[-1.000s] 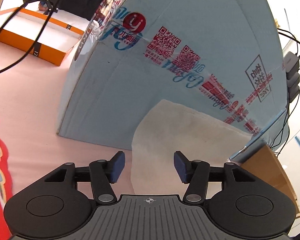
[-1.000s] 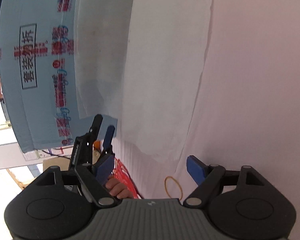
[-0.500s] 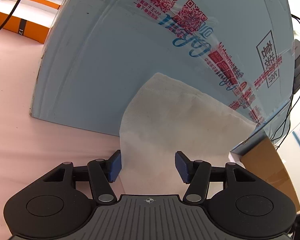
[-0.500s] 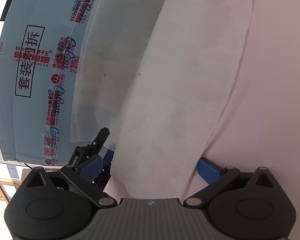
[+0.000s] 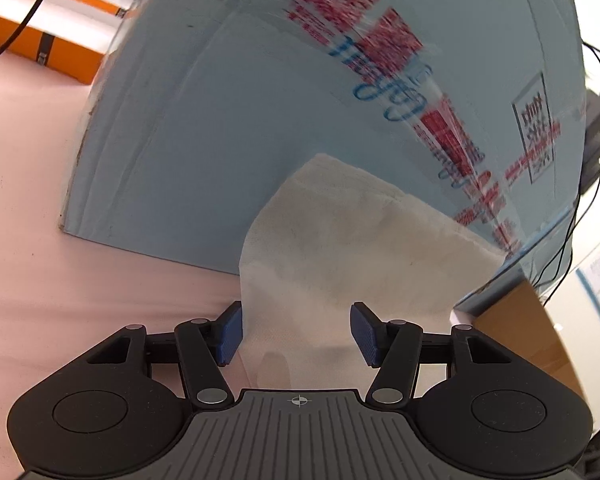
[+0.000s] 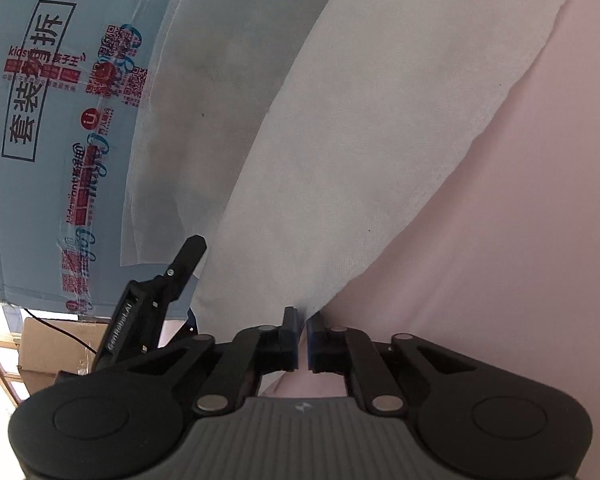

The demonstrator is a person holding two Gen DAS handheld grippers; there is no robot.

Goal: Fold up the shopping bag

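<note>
A white non-woven shopping bag (image 5: 360,248) lies on the pink table, its far part leaning up against a light blue cardboard box (image 5: 228,120). My left gripper (image 5: 296,334) is open, its blue pads on either side of the bag's near edge. In the right wrist view the bag (image 6: 360,152) stretches away as a long folded strip. My right gripper (image 6: 302,336) is shut on the bag's near corner. The left gripper's fingers (image 6: 168,280) show at the lower left of that view.
The blue box (image 6: 60,140) with red and blue printing stands close behind the bag. An orange and white flat box (image 5: 40,32) with black cables lies at the far left. A brown carton (image 5: 528,336) sits at the right. Pink table surface (image 6: 520,240) extends right.
My right gripper has closed from open onto the bag's near corner. My left gripper stays open and has shifted a little along the bag's edge.
</note>
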